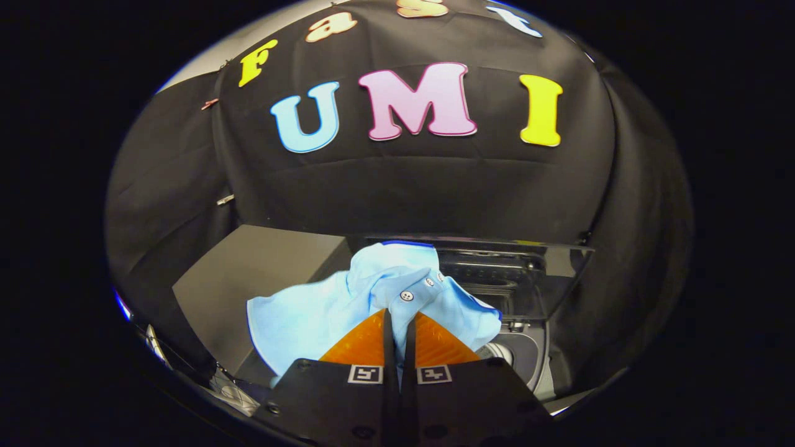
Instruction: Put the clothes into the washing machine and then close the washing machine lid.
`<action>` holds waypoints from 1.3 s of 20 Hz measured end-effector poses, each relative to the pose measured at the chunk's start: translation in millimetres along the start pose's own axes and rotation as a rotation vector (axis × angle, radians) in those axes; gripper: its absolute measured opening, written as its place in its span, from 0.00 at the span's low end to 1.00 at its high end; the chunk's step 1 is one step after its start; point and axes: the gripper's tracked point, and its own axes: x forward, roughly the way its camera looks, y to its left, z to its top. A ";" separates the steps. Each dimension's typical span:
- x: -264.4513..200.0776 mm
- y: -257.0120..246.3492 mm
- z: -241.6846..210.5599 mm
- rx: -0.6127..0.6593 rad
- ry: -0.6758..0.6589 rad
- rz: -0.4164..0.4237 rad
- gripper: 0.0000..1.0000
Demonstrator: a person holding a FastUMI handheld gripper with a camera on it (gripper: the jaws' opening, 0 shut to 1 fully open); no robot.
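A light blue shirt (348, 298) with white buttons hangs bunched from my gripper (397, 310), whose two fingers are shut on a fold of its cloth. The shirt hangs in the air above and in front of the washing machine (528, 354), whose round opening shows just below the shirt's right side. The machine's dark see-through lid (528, 273) stands raised behind the shirt. Much of the opening is hidden by the shirt and the fingers.
A dark grey tabletop (248, 273) lies to the left of the machine. Black cloth walls close the booth behind and on both sides. A metal clip (225, 200) sits on the left wall.
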 end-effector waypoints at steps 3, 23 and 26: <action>7.7 -29.6 -15.3 -0.010 0.021 -0.042 0.05; 76.2 -67.6 -130.6 -0.024 0.283 -0.086 0.06; 93.2 -66.9 -175.0 -0.005 0.372 -0.055 0.06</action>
